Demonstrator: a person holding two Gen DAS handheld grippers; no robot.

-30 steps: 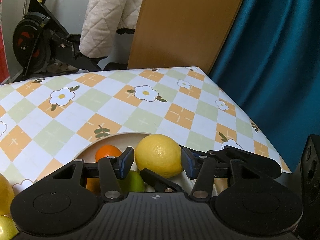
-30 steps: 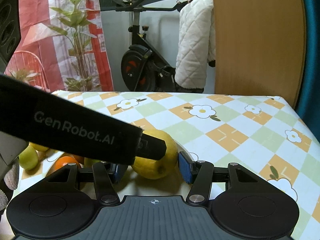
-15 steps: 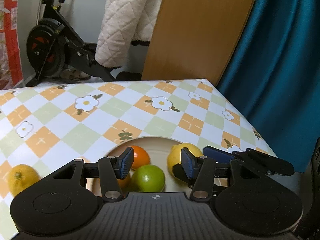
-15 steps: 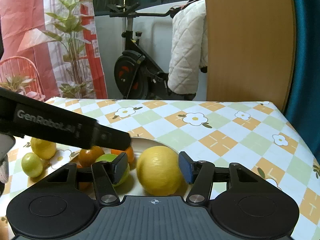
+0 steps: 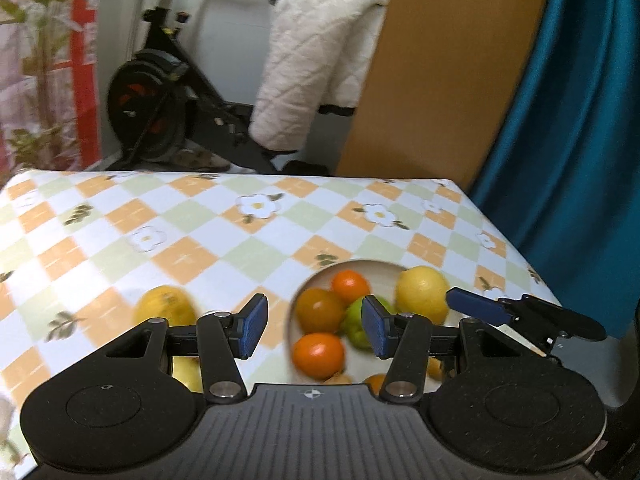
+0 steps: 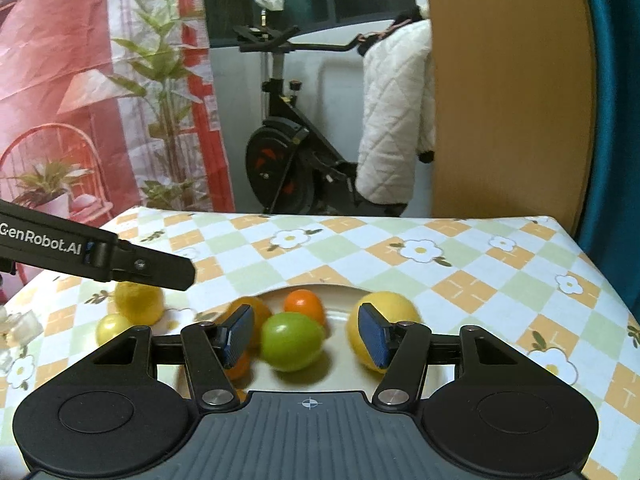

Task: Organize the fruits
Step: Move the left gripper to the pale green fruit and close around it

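A pale plate (image 5: 380, 266) on the checked tablecloth holds a yellow lemon (image 5: 422, 292), a green fruit (image 5: 358, 326) and several oranges (image 5: 318, 354). The right wrist view shows the same plate (image 6: 340, 290), lemon (image 6: 384, 312) and green fruit (image 6: 292, 342). My left gripper (image 5: 314, 330) is open and empty, above the plate's left edge. My right gripper (image 6: 306, 336) is open and empty, above the plate. A yellow fruit (image 5: 164, 308) lies on the cloth left of the plate, and in the right wrist view two yellow fruits (image 6: 138, 302) lie there.
The table (image 6: 460, 280) ends at the right by a teal curtain (image 5: 580, 120). A wooden board (image 5: 440, 68), an exercise bike (image 6: 288, 152) and a white quilted jacket (image 5: 316, 60) stand behind the far edge. The left gripper's finger (image 6: 120, 258) crosses the right wrist view.
Both grippers have pulled back and up from the plate. The lemon that sat between the jaws now lies on the plate. The left gripper has swung left.
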